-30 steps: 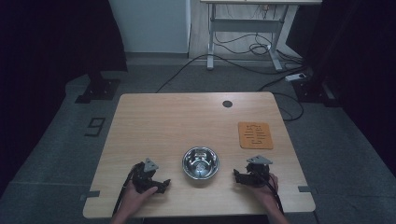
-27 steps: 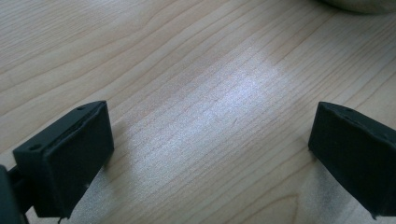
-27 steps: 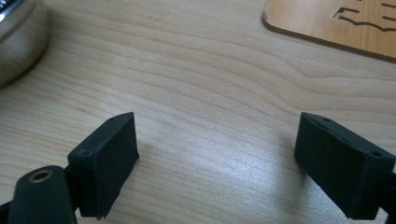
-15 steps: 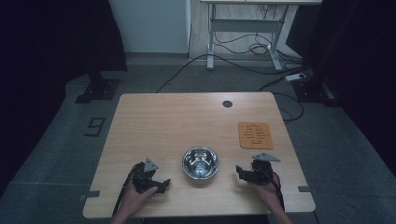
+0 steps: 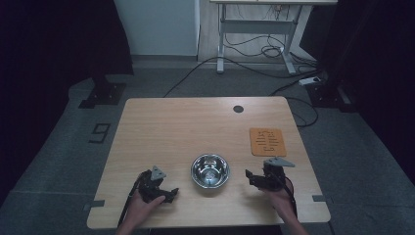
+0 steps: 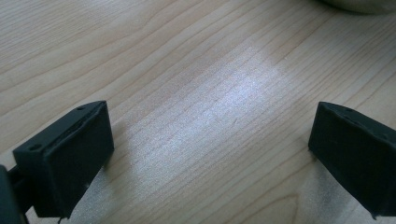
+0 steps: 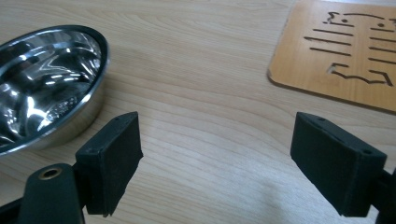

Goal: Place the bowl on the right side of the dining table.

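A shiny steel bowl (image 5: 210,170) sits on the wooden table (image 5: 195,127) near its front edge, and its rim (image 7: 51,79) fills the left of the right gripper view. My left gripper (image 5: 169,193) rests low on the table to the bowl's left, open, with bare wood between its jaws (image 6: 210,154). My right gripper (image 5: 250,176) is to the bowl's right, open and empty, jaws wide apart (image 7: 217,163). An orange-brown flat board with cut slots (image 5: 267,141) lies beyond the right gripper, seen at the upper right (image 7: 345,51) in the right gripper view.
A small dark round grommet (image 5: 238,108) is set in the table near its far edge. Behind the table are a desk frame (image 5: 254,34) and cables on the grey floor. A power strip (image 5: 311,81) lies at the right.
The right gripper has shifted slightly toward the far side and turned a little. The left gripper and the bowl have stayed in place.
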{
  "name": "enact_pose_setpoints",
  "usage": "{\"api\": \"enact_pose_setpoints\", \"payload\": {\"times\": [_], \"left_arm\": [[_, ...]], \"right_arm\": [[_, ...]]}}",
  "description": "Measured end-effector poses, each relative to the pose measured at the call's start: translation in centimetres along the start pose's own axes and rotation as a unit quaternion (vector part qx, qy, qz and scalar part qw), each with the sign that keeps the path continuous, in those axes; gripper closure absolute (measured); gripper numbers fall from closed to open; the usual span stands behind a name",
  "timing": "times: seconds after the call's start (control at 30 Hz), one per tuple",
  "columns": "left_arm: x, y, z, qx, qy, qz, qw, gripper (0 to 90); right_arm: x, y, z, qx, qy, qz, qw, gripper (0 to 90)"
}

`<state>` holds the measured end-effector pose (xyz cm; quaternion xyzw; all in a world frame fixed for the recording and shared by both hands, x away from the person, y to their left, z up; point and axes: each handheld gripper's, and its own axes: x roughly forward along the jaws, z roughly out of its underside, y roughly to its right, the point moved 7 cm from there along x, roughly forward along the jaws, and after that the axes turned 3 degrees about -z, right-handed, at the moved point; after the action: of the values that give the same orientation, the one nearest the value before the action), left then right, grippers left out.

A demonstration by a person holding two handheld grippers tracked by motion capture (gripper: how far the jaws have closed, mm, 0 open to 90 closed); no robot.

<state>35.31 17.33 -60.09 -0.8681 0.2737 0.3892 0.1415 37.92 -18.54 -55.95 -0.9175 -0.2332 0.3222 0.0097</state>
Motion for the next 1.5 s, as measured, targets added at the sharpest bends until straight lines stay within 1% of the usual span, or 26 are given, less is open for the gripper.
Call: {"api": "enact_pose_setpoints", "payload": {"times": [0.07,0.1,0.2,0.3,0.33,0.43,0.53,0.7,0.93,1.13,1.23,1.37,1.4,1.43,1.47,1.5], "left_arm": [[0.0,0.0,0.0,0.0,0.0,0.0,1.0,0.0],[0.0,0.0,0.0,0.0,0.0,0.0,1.0,0.0],[0.0,0.0,0.0,0.0,0.0,0.0,1.0,0.0],[0.0,0.0,0.0,0.0,0.0,0.0,1.0,0.0],[0.0,0.0,0.0,0.0,0.0,0.0,1.0,0.0],[0.0,0.0,0.0,0.0,0.0,0.0,1.0,0.0],[0.0,0.0,0.0,0.0,0.0,0.0,1.0,0.0],[0.0,0.0,0.0,0.0,0.0,0.0,1.0,0.0],[0.0,0.0,0.0,0.0,0.0,0.0,1.0,0.0],[0.0,0.0,0.0,0.001,0.0,0.0,1.0,0.0],[0.0,0.0,0.0,0.001,0.0,0.0,1.0,0.0],[0.0,0.0,0.0,0.0,0.0,0.0,1.0,0.0],[0.0,0.0,0.0,0.001,0.0,0.0,1.0,0.0],[0.0,0.0,0.0,0.001,0.0,0.0,1.0,0.0],[0.0,0.0,0.0,0.001,0.0,0.0,1.0,0.0],[0.0,0.0,0.0,0.001,0.0,0.0,1.0,0.0]], "right_arm": [[0.1,-0.6,-0.2,-0.004,-0.002,-0.006,1.0,16.1],[0.1,-0.6,-0.2,-0.004,-0.002,-0.006,1.0,16.0],[0.0,-1.5,-0.7,-0.018,-0.005,-0.014,0.9997,16.0],[0.0,-1.9,-1.2,-0.015,-0.001,-0.02,0.9997,16.0],[0.2,-2.4,-1.7,-0.018,0.0,-0.025,0.9995,15.9],[0.4,-2.8,-2.1,-0.018,0.004,-0.028,0.9994,16.0],[0.9,-3.7,-2.5,-0.024,0.002,-0.033,0.9992,16.0],[1.3,-4.3,-2.7,-0.027,-0.001,-0.035,0.999,16.0],[1.8,-5.1,-3.5,-0.031,0.003,-0.042,0.9987,16.1],[2.2,-5.5,-3.8,-0.032,0.0,-0.045,0.9985,16.1],[2.6,-5.8,-3.9,-0.034,-0.001,-0.047,0.9983,16.2],[3.3,-6.2,-3.8,-0.038,-0.009,-0.048,0.9981,16.2],[3.7,-6.4,-3.8,-0.039,-0.014,-0.049,0.9979,16.3],[3.7,-6.4,-3.8,-0.039,-0.014,-0.049,0.9979,16.3],[4.1,-6.6,-3.7,-0.039,-0.017,-0.048,0.9979,16.4],[4.1,-6.6,-3.7,-0.039,-0.017,-0.048,0.9979,16.4]]}}
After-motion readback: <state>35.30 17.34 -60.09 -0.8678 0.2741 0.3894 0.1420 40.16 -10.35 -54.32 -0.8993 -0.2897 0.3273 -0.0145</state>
